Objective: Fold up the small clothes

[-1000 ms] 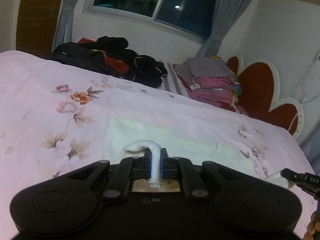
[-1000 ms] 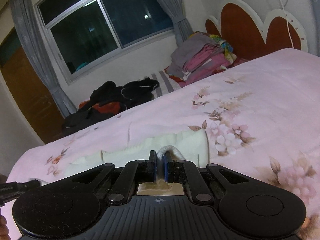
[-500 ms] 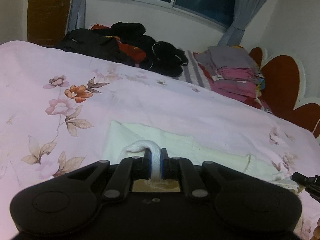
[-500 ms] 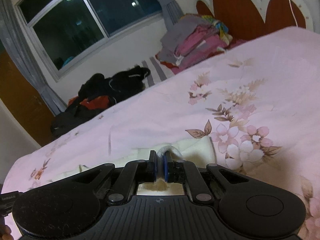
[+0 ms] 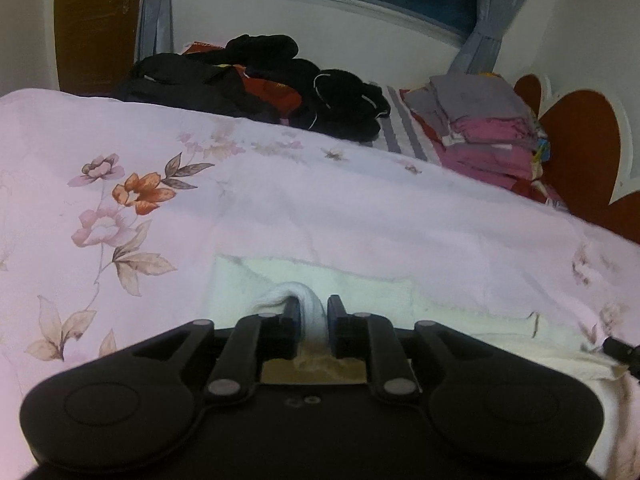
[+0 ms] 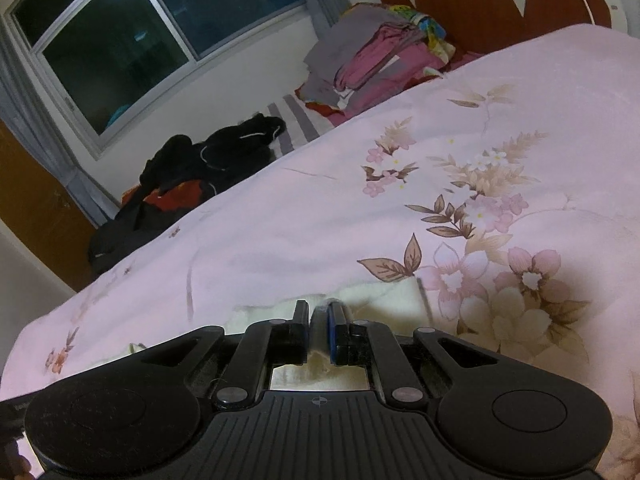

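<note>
Cream knit fabric is the whole story: a small cream garment [image 5: 332, 292] lies spread low on the pink floral bedspread [image 5: 120, 160], just ahead of both grippers. Compared with a second ago, both tools have come forward and down, carrying the near edge over the rest, so the cloth that then stretched long across the bed now lies shorter and doubled. That reads as one fold laid down.

On the left, the left gripper [image 5: 313, 312] has begun to let go: its jaws are opening, a rolled white hem of the garment still standing between them, the pads now showing a gap on one side. On the right, the right gripper [image 6: 318, 320] remains clenched on a thin pinch of the same cloth, with the folded corner [image 6: 384, 300] just beyond its tips.

The garment looks soft and ribbed, edges fairly straight, slightly rumpled toward the right. Dark clothes [image 5: 260, 76] and a folded stack [image 5: 484, 128] sit well apart at the far side.
</note>
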